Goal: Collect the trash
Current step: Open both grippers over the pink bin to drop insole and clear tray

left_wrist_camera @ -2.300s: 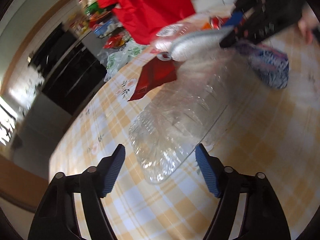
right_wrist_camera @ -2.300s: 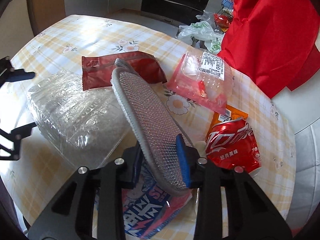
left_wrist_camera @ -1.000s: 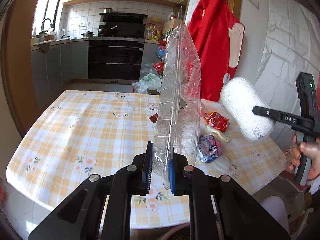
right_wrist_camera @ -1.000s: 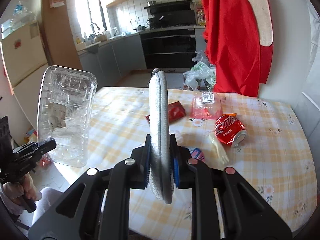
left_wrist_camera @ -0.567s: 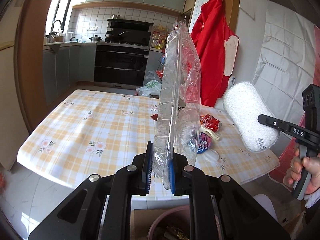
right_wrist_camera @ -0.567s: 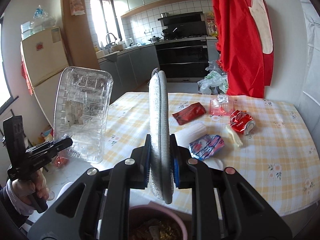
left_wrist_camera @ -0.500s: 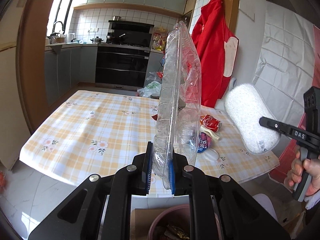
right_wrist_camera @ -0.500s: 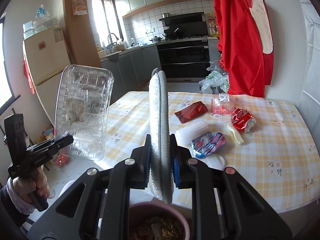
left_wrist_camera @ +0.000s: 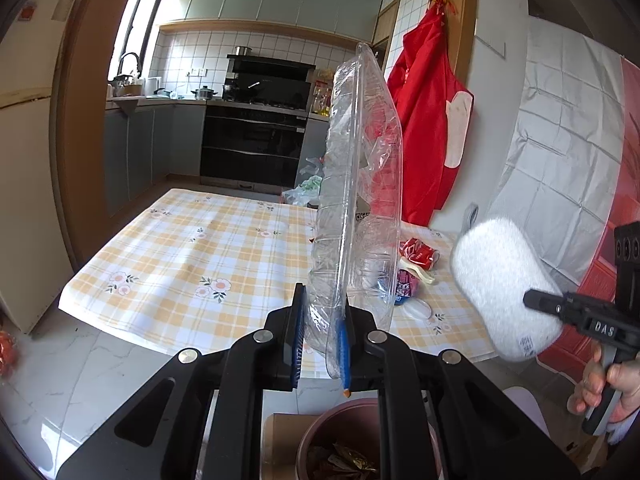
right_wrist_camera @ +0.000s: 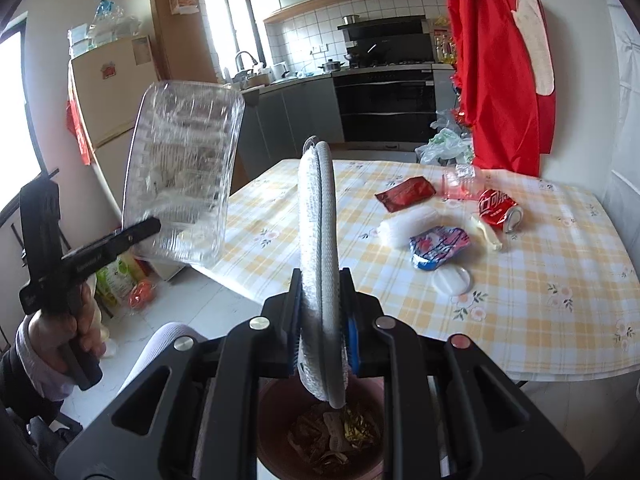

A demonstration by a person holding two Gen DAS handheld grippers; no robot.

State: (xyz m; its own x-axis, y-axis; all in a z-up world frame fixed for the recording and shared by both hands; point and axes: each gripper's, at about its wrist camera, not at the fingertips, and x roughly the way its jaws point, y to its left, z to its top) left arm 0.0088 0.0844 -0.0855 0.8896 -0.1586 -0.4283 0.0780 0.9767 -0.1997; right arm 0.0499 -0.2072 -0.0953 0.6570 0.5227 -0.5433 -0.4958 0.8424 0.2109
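Plastic tray (left_wrist_camera: pixel 356 200) pinched upright between left tongs (left_wrist_camera: pixel 320 330)

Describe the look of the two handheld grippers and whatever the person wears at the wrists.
Both are matte black, with silver screws on the arms and blue ribbed pads. Seen from the other side, the right gripper carries white "DAS" lettering, and the left gripper has a pistol-style handle. A white cuff under a dark sleeve shows at the left wrist.

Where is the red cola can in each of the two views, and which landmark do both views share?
Left wrist: the can lies right of centre, just past the clear tray's edge.
Right wrist: the can is at upper right on the table.
Shared landmark: the red apron.
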